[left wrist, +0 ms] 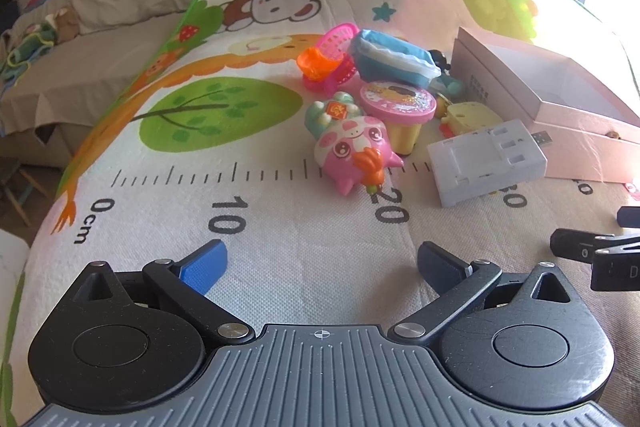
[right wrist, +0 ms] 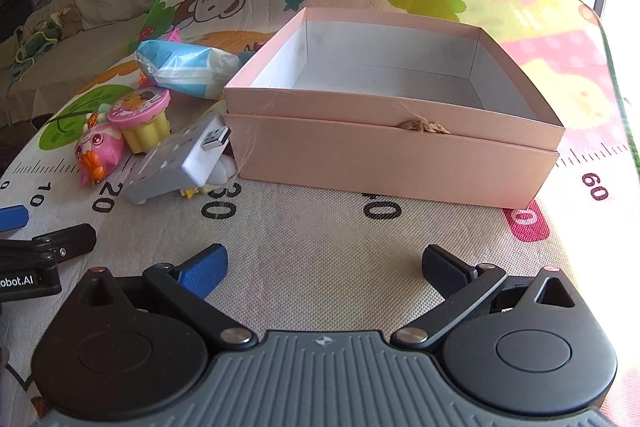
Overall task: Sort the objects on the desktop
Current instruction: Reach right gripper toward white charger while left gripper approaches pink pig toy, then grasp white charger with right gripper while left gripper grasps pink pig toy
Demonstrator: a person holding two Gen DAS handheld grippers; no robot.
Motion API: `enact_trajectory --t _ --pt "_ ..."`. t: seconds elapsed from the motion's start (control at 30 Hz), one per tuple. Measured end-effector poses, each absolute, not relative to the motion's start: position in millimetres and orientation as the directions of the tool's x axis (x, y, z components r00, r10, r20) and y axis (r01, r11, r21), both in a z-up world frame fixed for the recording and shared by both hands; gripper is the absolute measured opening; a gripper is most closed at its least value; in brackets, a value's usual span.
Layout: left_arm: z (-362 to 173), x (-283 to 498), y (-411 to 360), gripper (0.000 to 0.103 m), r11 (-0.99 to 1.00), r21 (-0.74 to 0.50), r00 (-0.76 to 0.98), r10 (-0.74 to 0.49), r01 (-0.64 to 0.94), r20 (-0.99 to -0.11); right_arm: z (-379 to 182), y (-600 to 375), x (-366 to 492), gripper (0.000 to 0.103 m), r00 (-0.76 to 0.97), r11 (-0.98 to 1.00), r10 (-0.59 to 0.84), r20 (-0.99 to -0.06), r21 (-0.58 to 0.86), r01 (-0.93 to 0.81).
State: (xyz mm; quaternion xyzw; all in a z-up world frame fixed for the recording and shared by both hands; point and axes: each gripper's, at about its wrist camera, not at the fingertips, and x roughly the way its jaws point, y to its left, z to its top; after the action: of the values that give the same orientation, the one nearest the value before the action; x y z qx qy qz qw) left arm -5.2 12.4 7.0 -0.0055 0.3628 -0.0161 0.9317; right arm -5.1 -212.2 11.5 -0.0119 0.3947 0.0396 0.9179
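Left hand-held gripper (left wrist: 322, 263), released, above the mat (left wrist: 280, 227): toy pile (left wrist: 360, 115) at 12 o'clock. Right hand-held gripper (right wrist: 324, 265), released: pink box (right wrist: 392, 147) at 12 o'clock, toys at 10 o'clock.

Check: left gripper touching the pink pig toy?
Apart. Left wrist view shows bare mat between the open left gripper and the pink pig toy.

A woven cartoon play mat (left wrist: 280, 239) printed with a centimetre ruler carries everything. At frame centre lie a pink pig-like plastic toy (left wrist: 356, 151), a white rectangular USB charger block (left wrist: 486, 161) and a pink-lidded yellow toy cupcake (left wrist: 400, 113); an open pink cardboard box (right wrist: 392, 151) sits at right.
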Motion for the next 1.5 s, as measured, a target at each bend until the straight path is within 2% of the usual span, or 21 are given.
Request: enact_trajectory --t 0.07,0.13,0.27,0.37,0.43,0.63,0.73,0.8,0.87,1.0,1.17,1.23,1.3,1.37,1.47,1.5 --pt "13.2 -13.6 19.4 0.103 0.999 -0.021 0.744 -0.035 0.029 -0.667 15.2 -209.9 -18.2 0.103 0.682 0.994 0.09 -0.726 0.018 -0.111" --pt "19.4 -17.8 30.1 0.103 0.999 -0.025 0.745 -0.033 0.022 -0.666 22.1 -202.4 -32.5 0.103 0.72 0.987 0.123 -0.683 0.008 -0.161" --pt "30.8 -9.4 50.4 0.103 0.999 -0.033 0.728 0.007 -0.04 -0.685 36.6 -174.1 -37.0 0.103 0.8 0.963 0.117 -0.588 -0.13 -0.236" --pt "37.2 -3.0 59.1 0.103 0.996 -0.023 0.731 0.045 -0.083 -0.681 37.6 -153.7 -21.1 0.101 0.799 0.947 0.155 -0.581 -0.142 -0.287" --pt "38.9 0.6 61.4 0.103 0.995 -0.013 0.729 0.063 -0.098 -0.682 36.6 -139.8 -9.6 0.094 0.805 0.943 0.153 -0.573 -0.16 -0.293" --pt "39.2 6.9 61.7 0.103 0.995 0.018 0.721 0.082 -0.097 -0.688 23.2 -115.0 18.2 0.093 0.812 0.937 0.11 -0.574 -0.214 -0.278" --pt "37.6 8.6 62.7 0.103 0.995 0.014 0.721 0.084 -0.102 -0.688 24.7 -114.1 11.9 0.08 0.841 0.937 0.089 -0.533 -0.241 -0.252" --pt "36.4 8.5 62.7 0.103 0.996 -0.005 0.726 0.064 -0.092 -0.685 30.9 -122.7 6.5 0.061 0.848 0.945 0.095 -0.522 -0.219 -0.241" --pt "35.6 8.7 59.0 0.103 0.998 -0.027 0.738 0.019 -0.051 -0.675 36.9 -135.8 2.5 0.051 0.834 0.955 0.115 -0.54 -0.172 -0.243" --pt "36.5 17.2 39.1 0.103 0.998 -0.031 0.766 -0.067 0.062 -0.64 36.9 -159.7 -11.3 0.043 0.802 0.962 0.143 -0.579 -0.11 -0.251" --pt "30.7 57.7 8.6 0.103 0.994 0.007 0.757 -0.076 0.106 -0.649 35.3 -181.3 -32.5 0.044 0.794 0.968 0.162 -0.585 -0.061 -0.242" --pt "24.8 70.6 1.8 0.103 0.994 0.011 0.737 -0.076 0.113 -0.672 37.7 -184.4 -36.1 0.053 0.8 0.969 0.167 -0.576 -0.055 -0.242" --pt "19.8 76.2 -0.9 0.098 0.994 0.012 0.723 -0.072 0.111 -0.687 40.5 -184.4 -35.8 0.082 0.807 0.97 0.173 -0.565 -0.046 -0.239" --pt "15.8 75.9 0.8 0.07 0.993 -0.005 0.706 -0.088 0.12 -0.703 42.7 -179.8 -29.6 0.095 0.811 0.97 0.17 -0.56 -0.048 -0.237" --pt "14.5 68.7 9.0 0.048 0.992 -0.02 0.708 -0.101 0.121 -0.699 41.0 -165.9 -17.1 0.098 0.801 0.965 0.167 -0.575 -0.07 -0.251" --pt "14.8 65.1 13.1 0.046 0.992 -0.021 0.709 -0.103 0.123 -0.698 39.4 -161.3 -12.6 0.099 0.799 0.965 0.161 -0.58 -0.078 -0.251"
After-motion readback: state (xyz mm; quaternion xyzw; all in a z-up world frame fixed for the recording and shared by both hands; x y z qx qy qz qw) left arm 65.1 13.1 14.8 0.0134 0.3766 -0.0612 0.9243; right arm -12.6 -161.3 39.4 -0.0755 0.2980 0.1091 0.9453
